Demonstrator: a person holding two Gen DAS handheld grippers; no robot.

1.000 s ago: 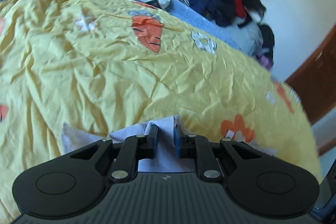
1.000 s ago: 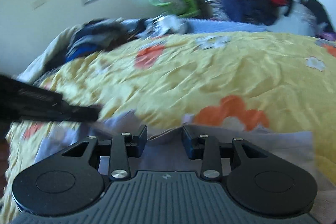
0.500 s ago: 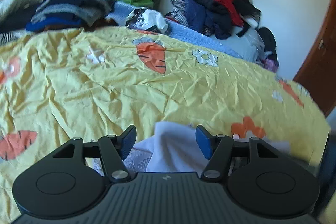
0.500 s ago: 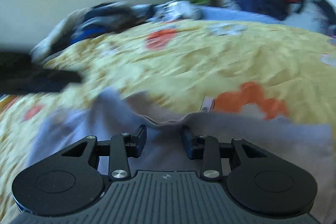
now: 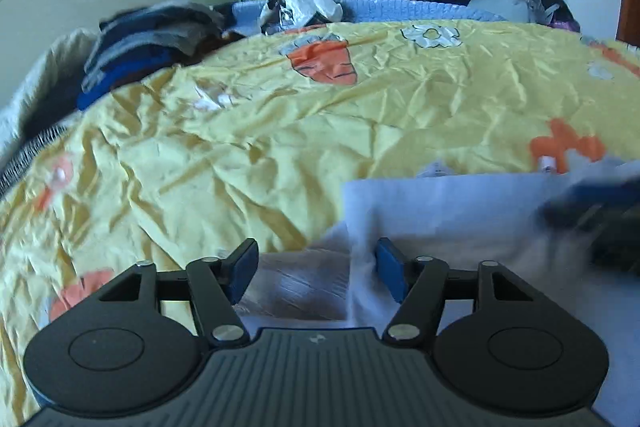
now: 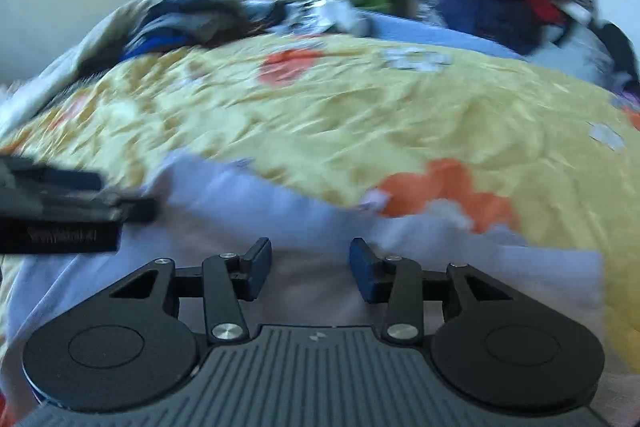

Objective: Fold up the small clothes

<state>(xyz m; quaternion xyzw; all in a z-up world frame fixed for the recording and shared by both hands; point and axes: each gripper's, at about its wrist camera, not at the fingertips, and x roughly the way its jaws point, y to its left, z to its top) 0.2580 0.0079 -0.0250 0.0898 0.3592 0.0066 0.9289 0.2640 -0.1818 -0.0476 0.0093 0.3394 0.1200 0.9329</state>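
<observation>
Lilac cloth (image 5: 448, 211) lies on the yellow bedspread (image 5: 280, 147), its folded edge at one o'clock from my left gripper (image 5: 316, 269), whose jaws have just spread, pinching nothing. My right gripper (image 6: 310, 269) hangs half-spread over its middle, nothing pinched.

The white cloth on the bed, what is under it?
Under the white cloth lies the yellow bedspread with orange carrot prints. One orange print peeks out at its edge; whatever else the cloth covers cannot be seen.
</observation>
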